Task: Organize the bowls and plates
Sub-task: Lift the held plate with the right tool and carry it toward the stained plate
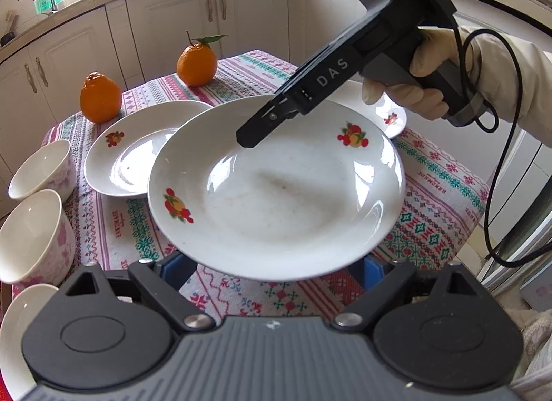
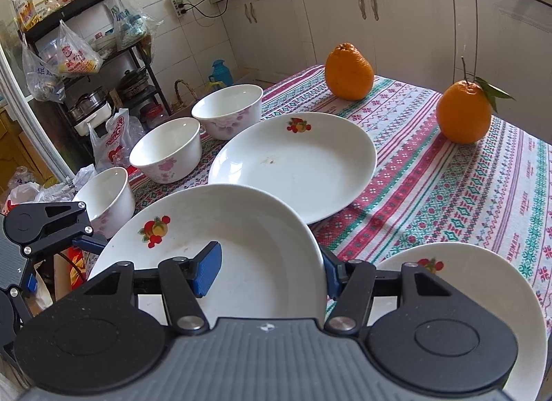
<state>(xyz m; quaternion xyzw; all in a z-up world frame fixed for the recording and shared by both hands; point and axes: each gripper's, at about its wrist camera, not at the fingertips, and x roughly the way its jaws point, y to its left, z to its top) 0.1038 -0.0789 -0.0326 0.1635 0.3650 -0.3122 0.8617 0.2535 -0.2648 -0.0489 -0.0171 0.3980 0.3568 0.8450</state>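
- Right gripper (image 2: 272, 271): jaws clenched on the rim of the lifted plate (image 2: 241, 228), at the frame's lower centre.
- Left gripper (image 1: 276, 268): jaws spread wide beneath that plate.
- Second plate (image 2: 293, 163) rests on the surface (image 2: 448, 194).

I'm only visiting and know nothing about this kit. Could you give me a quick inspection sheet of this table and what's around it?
Surface: patterned tablecloth covers the table.
Job's things: lifted plate, tilted above the cloth; second plate and third plate lying flat; three flowered bowls along one edge.
Clutter: two oranges.
Grippers: right gripper fingers pinch the lifted plate's rim; left gripper open, fingers apart beneath the near rim.
Cables: black cable loops from the right gripper's handle.
Surroundings: white cabinets; rack with pots and bags.
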